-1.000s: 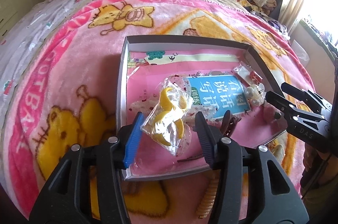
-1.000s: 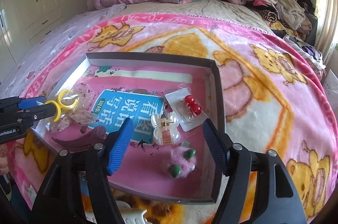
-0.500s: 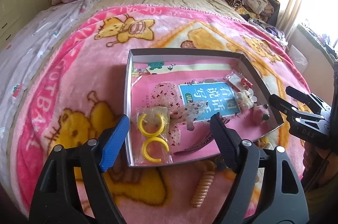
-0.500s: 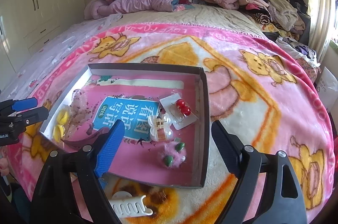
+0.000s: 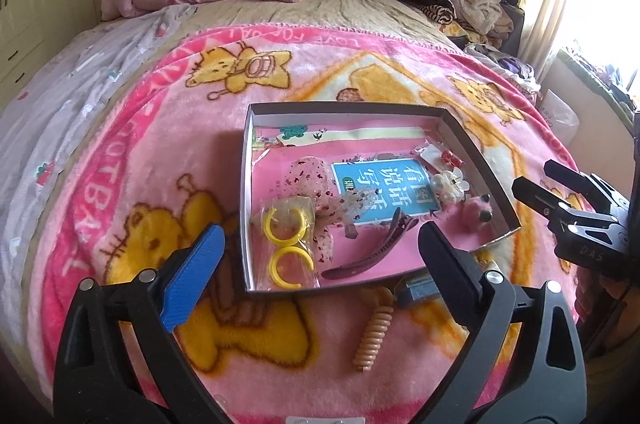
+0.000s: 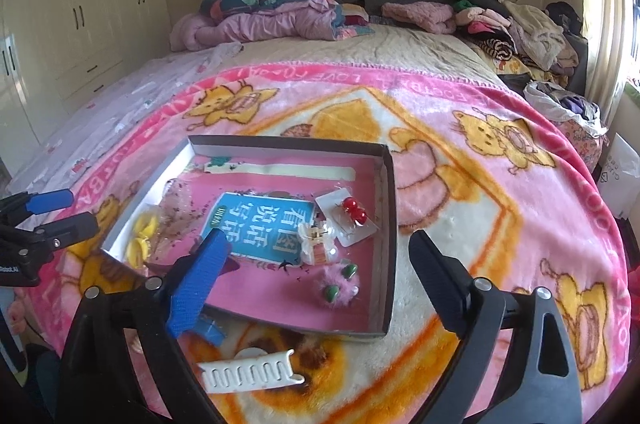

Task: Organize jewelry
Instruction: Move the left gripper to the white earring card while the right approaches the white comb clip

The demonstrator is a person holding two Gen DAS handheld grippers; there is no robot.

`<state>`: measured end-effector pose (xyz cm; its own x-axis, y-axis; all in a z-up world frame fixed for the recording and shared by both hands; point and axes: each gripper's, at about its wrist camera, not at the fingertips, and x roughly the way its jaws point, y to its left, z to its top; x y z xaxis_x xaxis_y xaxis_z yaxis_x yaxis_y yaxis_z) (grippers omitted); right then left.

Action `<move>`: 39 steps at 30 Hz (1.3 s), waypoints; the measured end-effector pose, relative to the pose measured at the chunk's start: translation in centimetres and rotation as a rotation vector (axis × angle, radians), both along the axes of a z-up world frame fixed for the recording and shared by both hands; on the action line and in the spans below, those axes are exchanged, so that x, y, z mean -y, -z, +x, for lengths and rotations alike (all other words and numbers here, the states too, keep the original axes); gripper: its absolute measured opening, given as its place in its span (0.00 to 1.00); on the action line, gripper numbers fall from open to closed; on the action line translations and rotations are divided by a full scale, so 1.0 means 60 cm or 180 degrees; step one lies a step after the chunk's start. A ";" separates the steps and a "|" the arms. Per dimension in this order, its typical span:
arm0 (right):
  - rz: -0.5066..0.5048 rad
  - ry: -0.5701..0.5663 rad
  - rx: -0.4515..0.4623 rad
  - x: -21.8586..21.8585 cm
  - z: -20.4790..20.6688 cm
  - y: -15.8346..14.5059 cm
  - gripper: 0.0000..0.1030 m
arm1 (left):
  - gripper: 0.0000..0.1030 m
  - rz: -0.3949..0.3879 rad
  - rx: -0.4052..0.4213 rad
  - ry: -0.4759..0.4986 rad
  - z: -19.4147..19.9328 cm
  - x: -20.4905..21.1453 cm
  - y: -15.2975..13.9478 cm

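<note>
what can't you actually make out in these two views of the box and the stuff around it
- Blue object by the box: left wrist view, the left gripper's finger covers part; right wrist view, the right gripper covers most. Identity unclear.
- Dark hair clip: right wrist view, almost wholly behind the blue finger.
- Yellow rings packet: right wrist view, too small and blurred to count the rings.
- Clear clip: detail too fine in both views.
</note>
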<state>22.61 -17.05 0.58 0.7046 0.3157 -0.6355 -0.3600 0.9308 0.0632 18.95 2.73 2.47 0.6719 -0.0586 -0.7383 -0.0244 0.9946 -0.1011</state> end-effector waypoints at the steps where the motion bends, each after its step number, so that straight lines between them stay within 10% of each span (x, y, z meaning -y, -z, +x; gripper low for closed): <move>1: 0.0009 -0.0007 0.0005 0.000 -0.004 -0.002 0.87 | 0.87 0.0009 0.0006 0.0004 -0.003 0.002 -0.001; 39: -0.0079 -0.0273 0.0030 -0.020 -0.142 0.007 0.93 | 0.89 0.0043 0.0056 -0.0025 -0.129 0.020 0.025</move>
